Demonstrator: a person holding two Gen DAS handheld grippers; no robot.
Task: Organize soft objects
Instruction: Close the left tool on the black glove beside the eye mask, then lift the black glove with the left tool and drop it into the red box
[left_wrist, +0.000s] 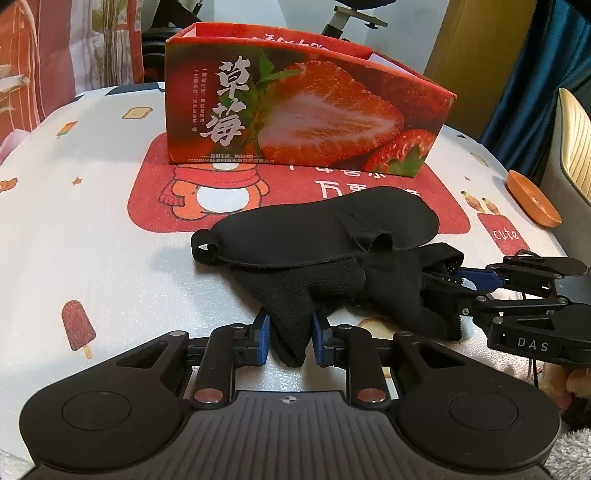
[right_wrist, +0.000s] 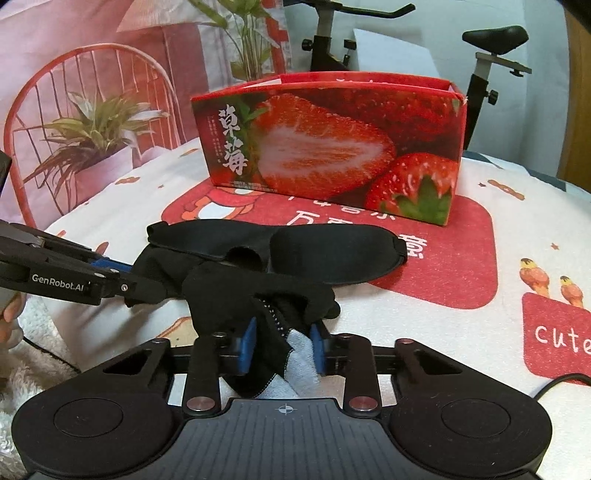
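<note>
Lying in a heap on the printed cloth (left_wrist: 92, 236) of the desk, a black knit cloth (left_wrist: 291, 295) sits partly under a black sleep mask (left_wrist: 317, 225), just before the strawberry box (left_wrist: 306, 110). The left gripper (left_wrist: 290, 332) has its jaws pinched on one tapering end of the knit cloth; the right gripper (right_wrist: 282, 341) has its jaws narrowed on the other end, a pale patch showing behind it. An orange dish (left_wrist: 532, 201) sits at the desk's edge. An exercise bike (right_wrist: 491, 59) and a plant backdrop (right_wrist: 92, 129) stand behind. The box's inside is hidden, and the dark folds blur together.
</note>
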